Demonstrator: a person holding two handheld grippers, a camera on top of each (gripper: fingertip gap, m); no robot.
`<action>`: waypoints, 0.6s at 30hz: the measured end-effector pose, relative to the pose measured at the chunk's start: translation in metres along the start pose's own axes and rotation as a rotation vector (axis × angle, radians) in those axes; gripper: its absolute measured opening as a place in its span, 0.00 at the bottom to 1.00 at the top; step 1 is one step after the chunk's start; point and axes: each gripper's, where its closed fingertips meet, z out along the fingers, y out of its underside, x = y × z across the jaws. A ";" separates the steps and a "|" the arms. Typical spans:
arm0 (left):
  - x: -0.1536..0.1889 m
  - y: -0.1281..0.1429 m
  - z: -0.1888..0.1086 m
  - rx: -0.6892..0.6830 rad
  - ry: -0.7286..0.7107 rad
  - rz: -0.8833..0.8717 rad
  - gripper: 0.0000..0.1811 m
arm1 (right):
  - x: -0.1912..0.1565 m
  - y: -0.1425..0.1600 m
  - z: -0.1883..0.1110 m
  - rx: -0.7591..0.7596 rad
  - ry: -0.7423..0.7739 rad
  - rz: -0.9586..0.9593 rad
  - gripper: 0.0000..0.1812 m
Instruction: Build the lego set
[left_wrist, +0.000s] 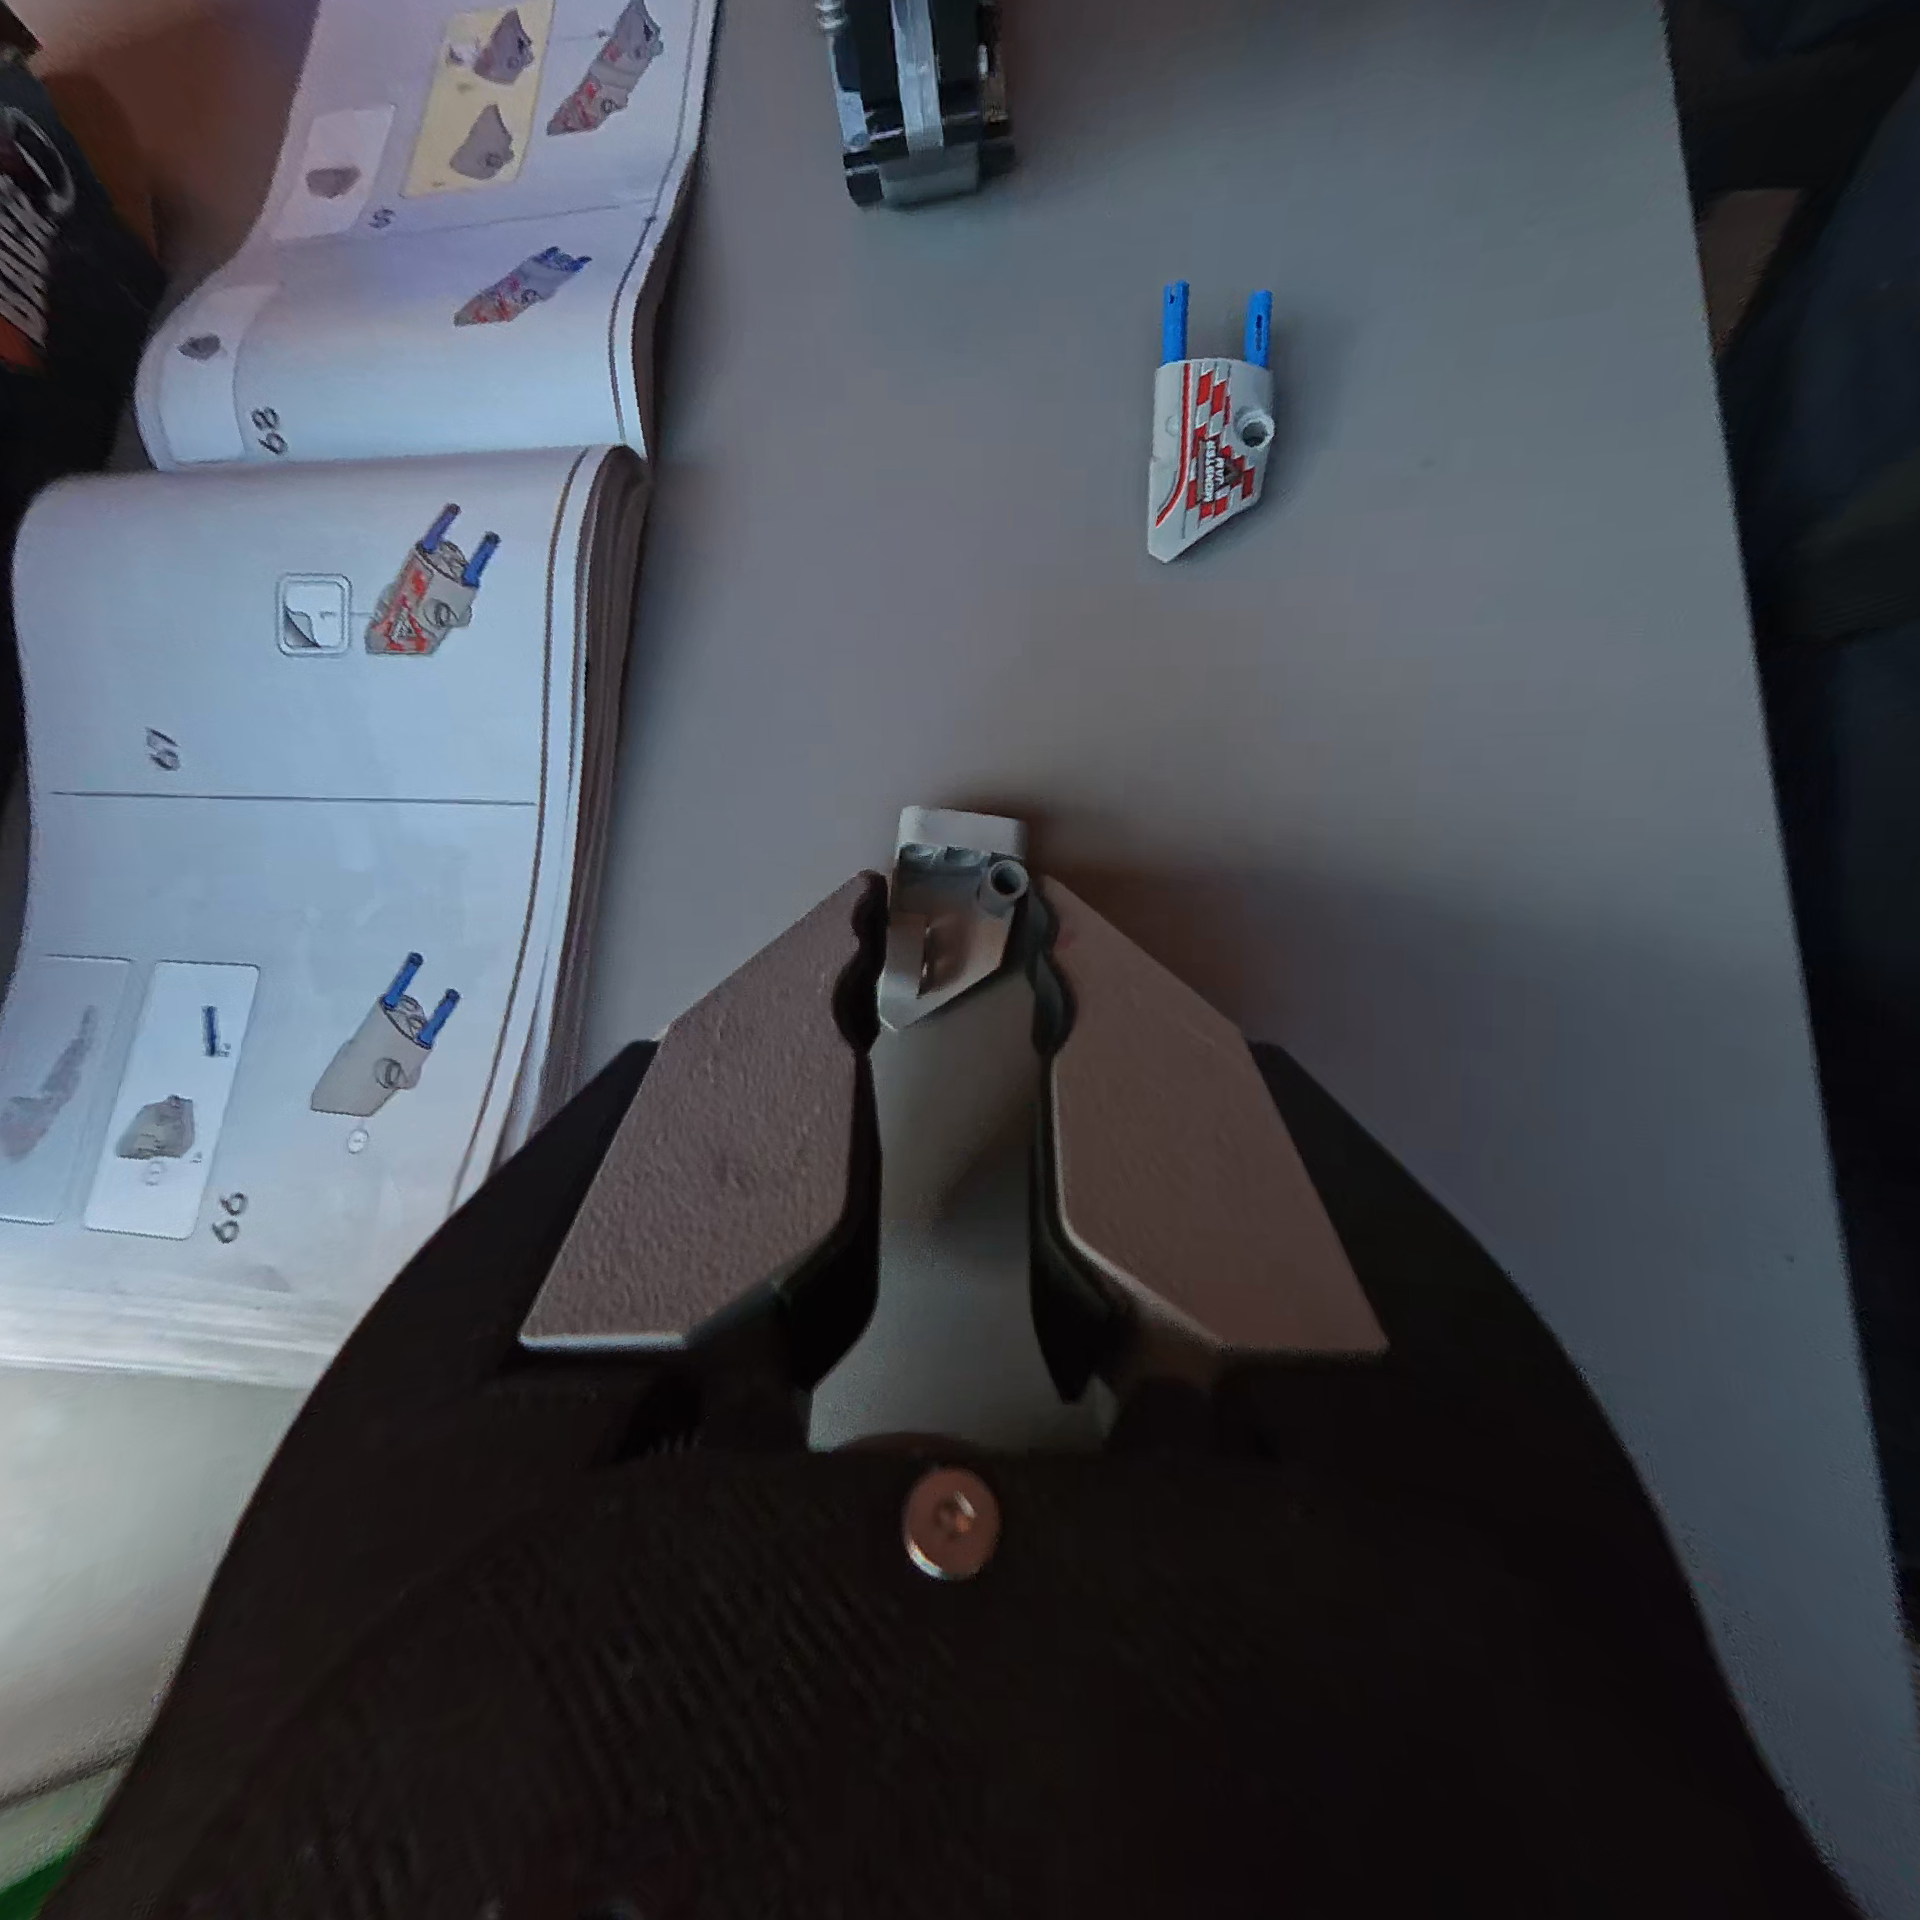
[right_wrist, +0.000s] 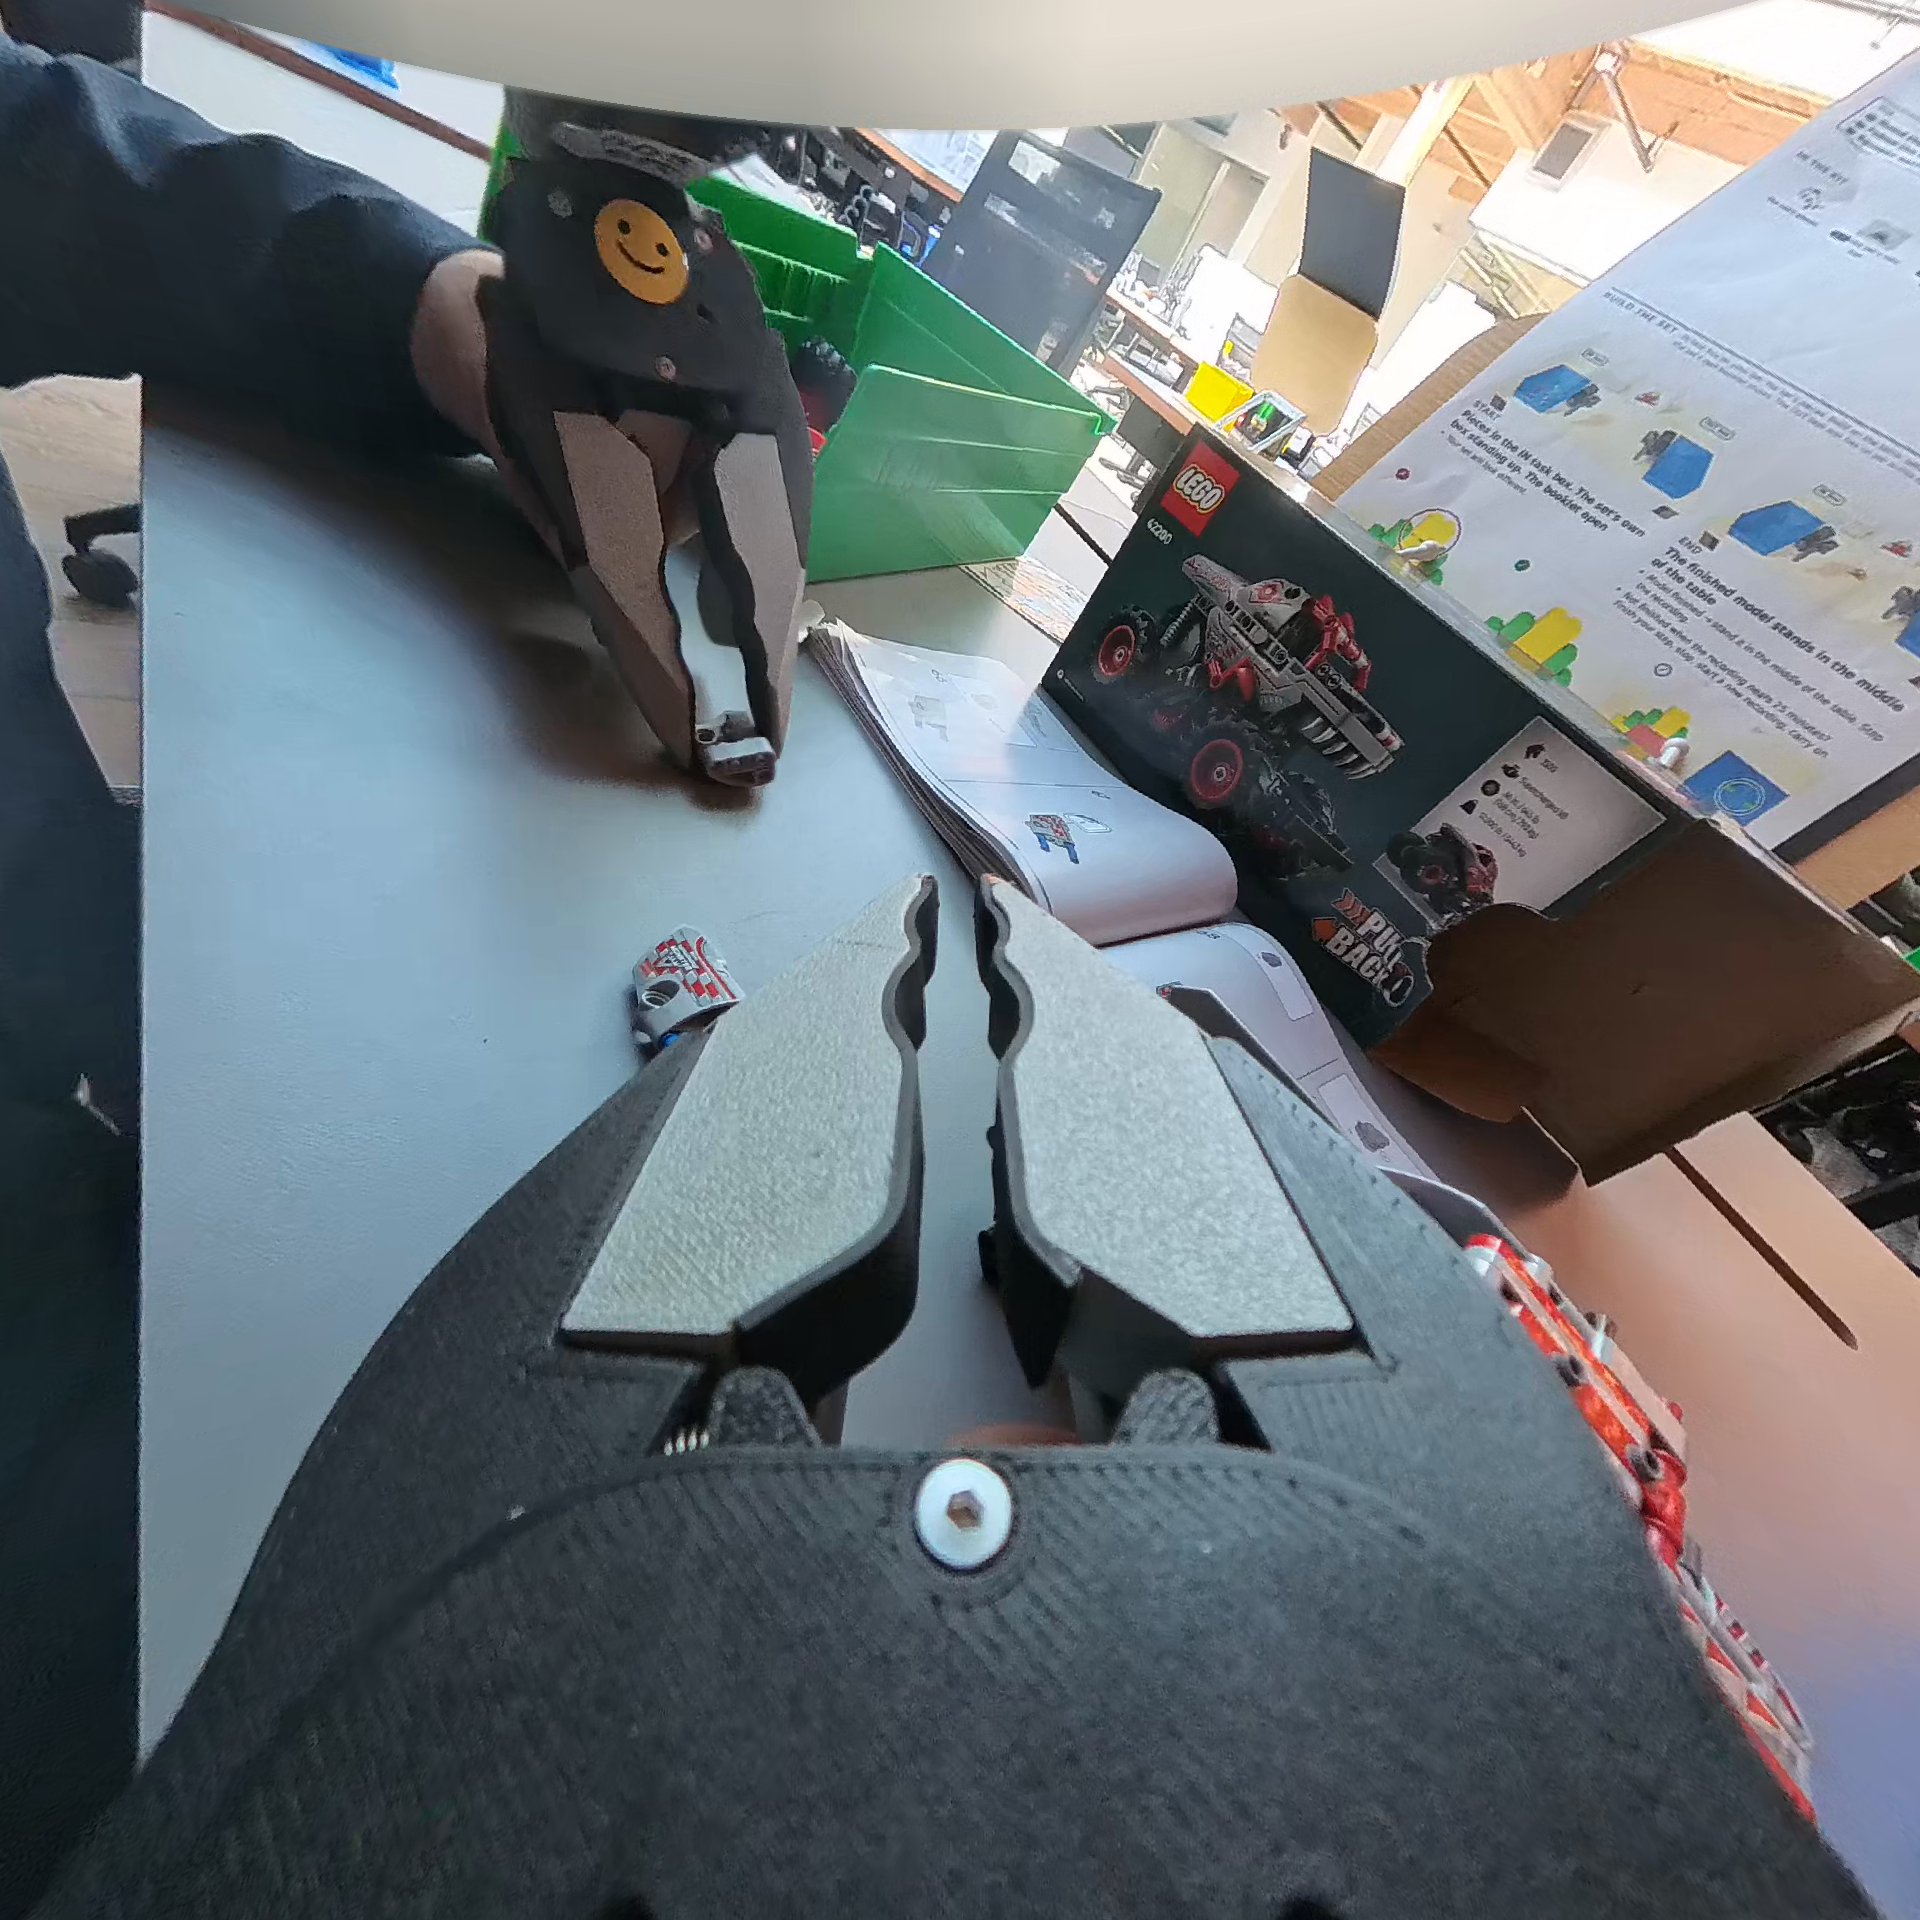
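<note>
Lego panel of plain light grey plastic (left_wrist: 951, 914), curved and with a small round socket, sits between the fingers of the left gripper (left_wrist: 951, 935), closed on it with its tip on the grey table (left_wrist: 1403, 935). The right gripper (right_wrist: 956, 940) holds nothing, its fingers almost together (a thin gap remains). The step seems to be fitting blue pins into this panel, like its stickered grey twin with two blue pins (left_wrist: 1210, 457) lying farther off. The open instruction booklet (left_wrist: 312, 727) crowds one side; bare table lies between, the edge beyond.
</note>
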 end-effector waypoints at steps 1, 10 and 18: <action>-0.002 -0.002 0.001 0.001 -0.037 0.038 0.13 | -0.001 0.000 0.000 -0.001 -0.001 -0.002 0.02; 0.002 -0.059 -0.001 0.185 -0.228 0.220 0.13 | -0.027 -0.017 0.018 0.016 -0.156 0.094 0.06; 0.017 -0.109 -0.032 0.352 -0.432 0.562 0.13 | -0.031 -0.034 0.037 -0.001 -0.372 0.487 0.18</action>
